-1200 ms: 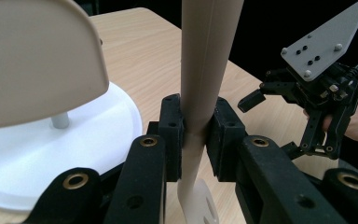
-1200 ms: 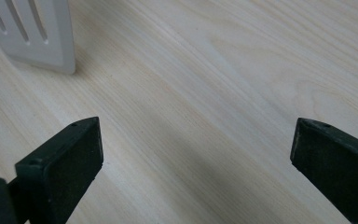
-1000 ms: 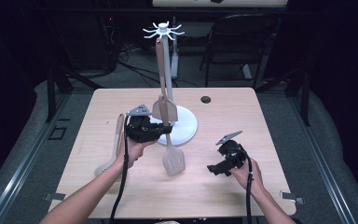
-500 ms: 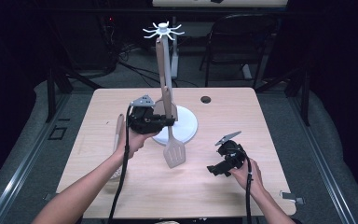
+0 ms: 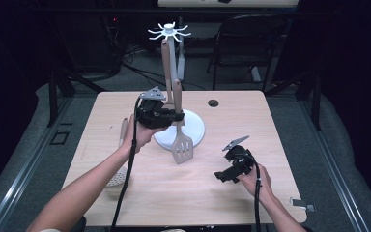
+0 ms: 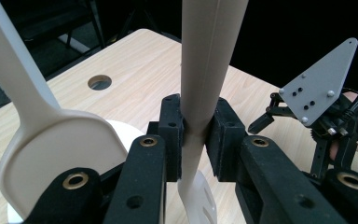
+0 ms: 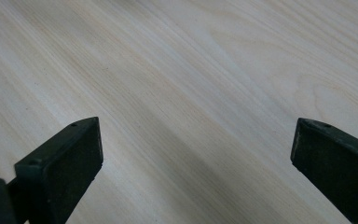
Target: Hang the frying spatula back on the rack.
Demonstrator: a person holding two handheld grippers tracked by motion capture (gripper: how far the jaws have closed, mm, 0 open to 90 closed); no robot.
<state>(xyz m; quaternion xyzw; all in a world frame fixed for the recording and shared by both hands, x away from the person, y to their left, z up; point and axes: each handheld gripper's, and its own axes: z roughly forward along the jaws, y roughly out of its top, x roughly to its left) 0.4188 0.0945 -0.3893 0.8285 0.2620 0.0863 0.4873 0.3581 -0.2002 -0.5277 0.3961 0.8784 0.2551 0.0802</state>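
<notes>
Jaws of the left gripper [image 5: 178, 116] clamp the handle of a slotted spatula [image 5: 181, 147], held upright above the table [image 5: 280, 125] beside the white rack base [image 5: 193, 128]. Right gripper [image 5: 221, 176] rests low over bare wood, jaws spread wide.

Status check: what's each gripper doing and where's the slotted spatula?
Left gripper shut on slotted spatula, held upright, blade over white stand base. Right gripper open, low over table. Another utensil hangs close behind.

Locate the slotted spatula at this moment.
In the high view the slotted spatula hangs upright left of table centre, its handle clamped in the left gripper, its blade over the white stand base's front edge.
</notes>
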